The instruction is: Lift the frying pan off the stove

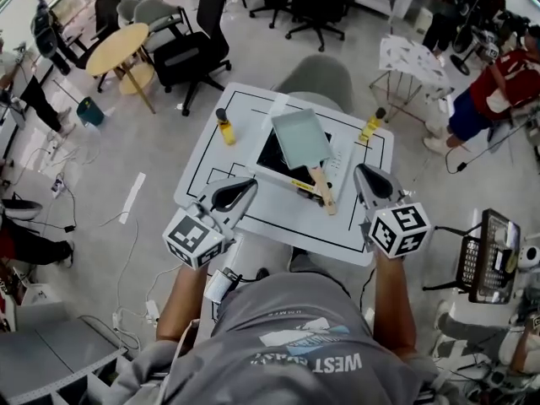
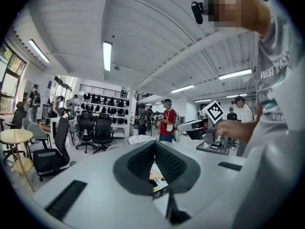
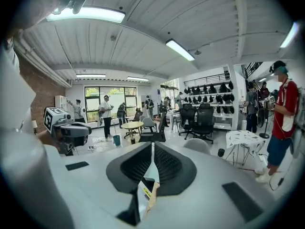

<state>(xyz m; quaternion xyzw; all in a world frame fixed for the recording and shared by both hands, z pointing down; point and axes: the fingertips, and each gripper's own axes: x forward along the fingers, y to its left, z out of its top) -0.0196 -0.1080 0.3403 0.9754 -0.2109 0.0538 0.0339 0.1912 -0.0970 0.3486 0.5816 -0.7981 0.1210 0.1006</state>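
Note:
A square pale-teal frying pan (image 1: 302, 137) with a wooden handle (image 1: 323, 188) sits on the black stove (image 1: 272, 160) in the middle of the white table (image 1: 211, 146). The handle points toward the table's front edge. My left gripper (image 1: 250, 182) hovers at the front left, short of the stove, with its jaws shut and nothing in them. My right gripper (image 1: 362, 170) hovers to the right of the handle, apart from it, also shut and empty. In the left gripper view (image 2: 155, 143) and the right gripper view (image 3: 152, 143) the jaw tips meet.
Two yellow bottles stand on the table, one at the back left (image 1: 225, 126) and one at the back right (image 1: 372, 125). A grey chair (image 1: 325, 74) stands behind the table. A wire side table (image 1: 413, 62), a person in red (image 1: 498, 87) and a cart (image 1: 489, 256) are on the right.

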